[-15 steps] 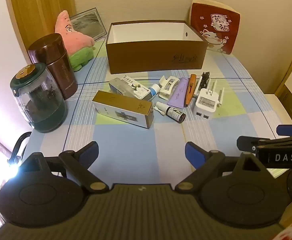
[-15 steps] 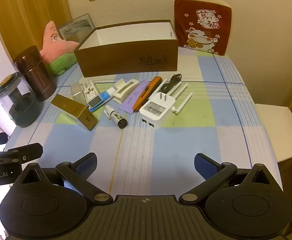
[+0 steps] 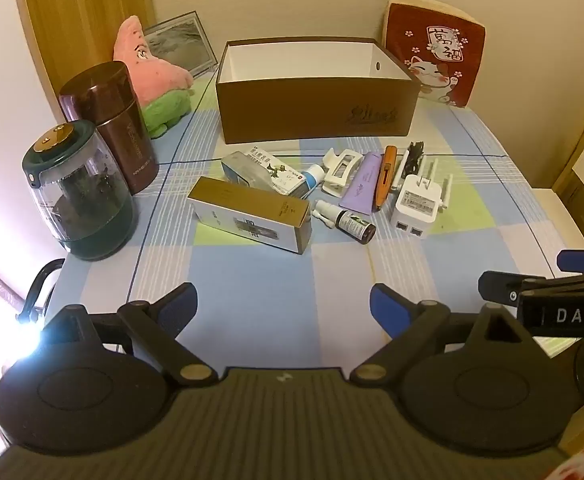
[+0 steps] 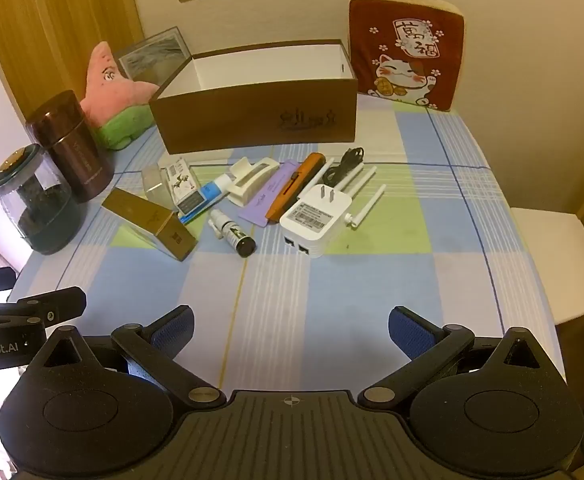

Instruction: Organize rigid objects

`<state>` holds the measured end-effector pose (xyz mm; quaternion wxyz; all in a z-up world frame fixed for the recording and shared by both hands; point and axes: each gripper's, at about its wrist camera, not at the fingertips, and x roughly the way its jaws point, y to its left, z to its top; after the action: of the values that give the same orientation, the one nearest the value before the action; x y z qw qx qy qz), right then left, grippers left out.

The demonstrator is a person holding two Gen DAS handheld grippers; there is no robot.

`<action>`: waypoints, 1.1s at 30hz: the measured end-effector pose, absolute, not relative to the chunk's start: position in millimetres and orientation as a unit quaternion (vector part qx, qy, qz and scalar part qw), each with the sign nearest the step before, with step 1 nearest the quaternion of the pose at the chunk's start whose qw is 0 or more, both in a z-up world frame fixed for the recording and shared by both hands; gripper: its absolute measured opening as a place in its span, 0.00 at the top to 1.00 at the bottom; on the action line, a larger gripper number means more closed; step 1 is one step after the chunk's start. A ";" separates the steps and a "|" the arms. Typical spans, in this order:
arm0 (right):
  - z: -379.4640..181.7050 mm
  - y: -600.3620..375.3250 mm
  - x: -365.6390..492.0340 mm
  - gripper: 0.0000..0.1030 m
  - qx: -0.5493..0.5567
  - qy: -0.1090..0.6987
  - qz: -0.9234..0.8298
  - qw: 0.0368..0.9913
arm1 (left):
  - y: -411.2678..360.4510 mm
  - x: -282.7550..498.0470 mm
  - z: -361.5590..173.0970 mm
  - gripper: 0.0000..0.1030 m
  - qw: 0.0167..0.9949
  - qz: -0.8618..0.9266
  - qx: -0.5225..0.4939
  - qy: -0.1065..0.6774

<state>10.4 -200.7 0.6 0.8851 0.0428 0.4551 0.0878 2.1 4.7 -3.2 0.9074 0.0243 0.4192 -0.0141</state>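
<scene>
Two grippers, left gripper point(image 3: 282, 306) and right gripper point(image 4: 290, 330), both spread wide with nothing between the blue pads, hovering over bare checked tablecloth point(image 4: 332, 280) at the near edge, well apart from the clutter. Probably poised so for a first pick, none yet made. Loose rigid items bunched mid-table just in front of the brown box point(image 3: 316, 112): gold carton point(image 3: 248, 214), medicine box point(image 3: 270, 170), dropper bottle point(image 3: 350, 222), white hair clip point(image 3: 342, 170), purple tube point(image 3: 362, 188), orange pen point(image 3: 384, 180), white plug-in router point(image 3: 416, 208). Box open-topped, white inside, seemingly holding nothing, likely the intended destination. Router nearest the right gripper, carton nearest the left: sensible first targets. Jar point(image 3: 80, 196), brown canister point(image 3: 110, 124) and plush point(image 3: 148, 76) off to the left side.
</scene>
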 end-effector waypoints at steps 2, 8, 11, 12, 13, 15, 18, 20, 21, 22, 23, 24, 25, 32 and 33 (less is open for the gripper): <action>1.8 -202.0 9.3 0.02 0.044 0.456 0.087 0.885 | 5.1 2.0 -3.2 0.11 0.908 -0.015 0.024 0.419; 0.4 -202.3 9.9 0.02 0.044 0.457 0.085 0.885 | 3.1 0.0 -5.9 0.11 0.907 -0.013 0.023 0.421; 0.6 -202.2 10.5 0.02 0.044 0.457 0.084 0.884 | 2.7 0.7 -5.9 0.11 0.906 -0.012 0.023 0.422; 0.6 -202.3 10.6 0.02 0.044 0.457 0.085 0.884 | 2.6 1.3 -5.5 0.11 0.906 -0.012 0.023 0.423; 0.7 -202.2 10.7 0.02 0.044 0.457 0.085 0.884 | 2.8 1.3 -5.6 0.11 0.906 -0.012 0.023 0.422; 0.8 -202.1 10.8 0.02 0.043 0.457 0.085 0.884 | 2.5 3.0 -5.3 0.11 0.905 -0.011 0.023 0.424; 0.8 -201.7 11.2 0.02 0.044 0.457 0.085 0.884 | 3.7 4.8 -5.0 0.11 0.905 -0.011 0.022 0.426; 0.6 -201.1 11.5 0.02 0.043 0.457 0.085 0.884 | 3.8 5.4 -5.2 0.11 0.904 -0.010 0.022 0.426; 0.1 -200.3 12.0 0.02 0.042 0.457 0.085 0.884 | 4.0 5.2 -5.4 0.11 0.904 -0.010 0.022 0.426; 0.2 -200.2 12.1 0.02 0.043 0.458 0.085 0.884 | 4.3 5.6 -5.5 0.11 0.904 -0.010 0.022 0.426; 0.2 -200.1 12.1 0.02 0.042 0.458 0.085 0.884 | 4.1 5.1 -5.5 0.11 0.904 -0.010 0.022 0.426; 0.2 -200.0 12.2 0.02 0.042 0.457 0.085 0.884 | 4.3 5.3 -5.7 0.11 0.904 -0.010 0.022 0.426; 0.2 -199.9 12.4 0.02 0.042 0.458 0.085 0.884 | 4.2 5.1 -5.7 0.11 0.904 -0.010 0.022 0.426; 0.0 -199.3 13.5 0.02 0.042 0.458 0.085 0.884 | 5.7 6.5 -5.5 0.11 0.904 -0.010 0.021 0.427; 0.1 -199.4 13.5 0.02 0.041 0.458 0.085 0.884 | 5.7 6.5 -5.5 0.11 0.904 -0.010 0.021 0.427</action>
<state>13.5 -199.4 0.1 0.8839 0.0414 0.4581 0.0847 6.5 5.7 -5.5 0.9041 0.0214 0.4266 -0.0102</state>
